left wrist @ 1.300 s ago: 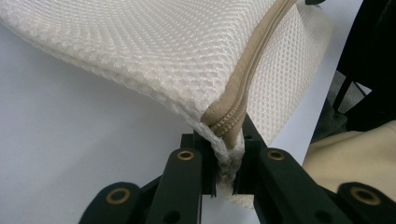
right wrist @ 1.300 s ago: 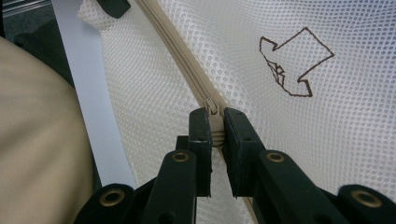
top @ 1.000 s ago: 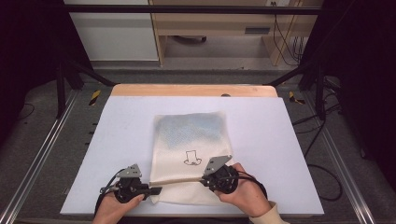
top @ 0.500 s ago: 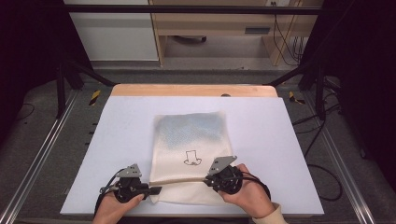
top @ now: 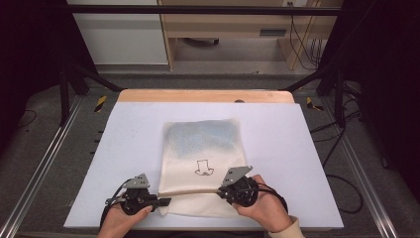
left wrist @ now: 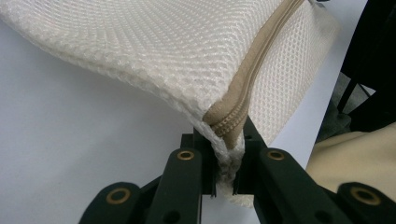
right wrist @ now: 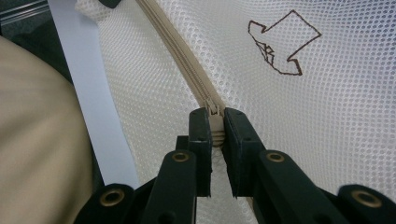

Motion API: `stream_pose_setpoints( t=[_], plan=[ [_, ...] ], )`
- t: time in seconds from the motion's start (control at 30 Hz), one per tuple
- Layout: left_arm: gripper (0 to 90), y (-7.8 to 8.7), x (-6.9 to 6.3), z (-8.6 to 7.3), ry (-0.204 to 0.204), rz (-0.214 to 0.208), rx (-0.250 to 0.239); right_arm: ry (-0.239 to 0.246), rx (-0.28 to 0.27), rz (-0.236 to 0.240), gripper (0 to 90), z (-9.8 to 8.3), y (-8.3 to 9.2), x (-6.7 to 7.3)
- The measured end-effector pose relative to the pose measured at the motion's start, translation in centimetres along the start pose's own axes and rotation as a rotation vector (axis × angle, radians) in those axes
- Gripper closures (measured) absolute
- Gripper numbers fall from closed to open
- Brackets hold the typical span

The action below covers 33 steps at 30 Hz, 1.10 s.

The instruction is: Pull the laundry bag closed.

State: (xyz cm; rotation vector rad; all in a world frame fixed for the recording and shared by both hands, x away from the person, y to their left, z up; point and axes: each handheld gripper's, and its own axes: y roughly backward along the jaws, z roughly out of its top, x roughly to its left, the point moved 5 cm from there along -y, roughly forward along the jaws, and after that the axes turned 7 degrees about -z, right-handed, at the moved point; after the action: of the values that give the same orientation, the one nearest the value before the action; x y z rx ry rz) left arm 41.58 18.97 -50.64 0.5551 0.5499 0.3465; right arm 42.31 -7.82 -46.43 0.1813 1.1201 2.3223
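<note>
High view: both tools clamped the mesh laundry bag [top: 200,148].
Left tool [top: 163,202] pinched the bag's zipper-end corner; right tool [top: 221,191] gripped the zipper [top: 190,191] beside the bag's arrow drawing [top: 202,167].

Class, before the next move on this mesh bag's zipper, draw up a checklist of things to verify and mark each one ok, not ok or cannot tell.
1. Left gripper clamps the mesh bag at the zipper's end corner: ok, jaws shut on the fabric.
2. Right gripper holds the zipper pull: ok, jaws shut on it.
3. Zipper runs taut between both grippers: ok in the high view, only slightly bowed.
4. Bag lies flat on the table: ok apart from the near edge, lifted at the left gripper.
5. Mesh clear of the zipper track: cannot tell.
6. Whether the zipper is closed along its length: cannot tell.
</note>
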Motion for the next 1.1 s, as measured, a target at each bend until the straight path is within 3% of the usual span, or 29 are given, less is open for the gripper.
stream_pose_setpoints(
  t=[1.1],
  plan=[
    [82.5, 0.43, 0.16, 0.22, -0.012, 0.021, -0.004, -0.003, -0.003, 0.0, 82.2, 0.0, -0.36, 0.12]
  ],
)
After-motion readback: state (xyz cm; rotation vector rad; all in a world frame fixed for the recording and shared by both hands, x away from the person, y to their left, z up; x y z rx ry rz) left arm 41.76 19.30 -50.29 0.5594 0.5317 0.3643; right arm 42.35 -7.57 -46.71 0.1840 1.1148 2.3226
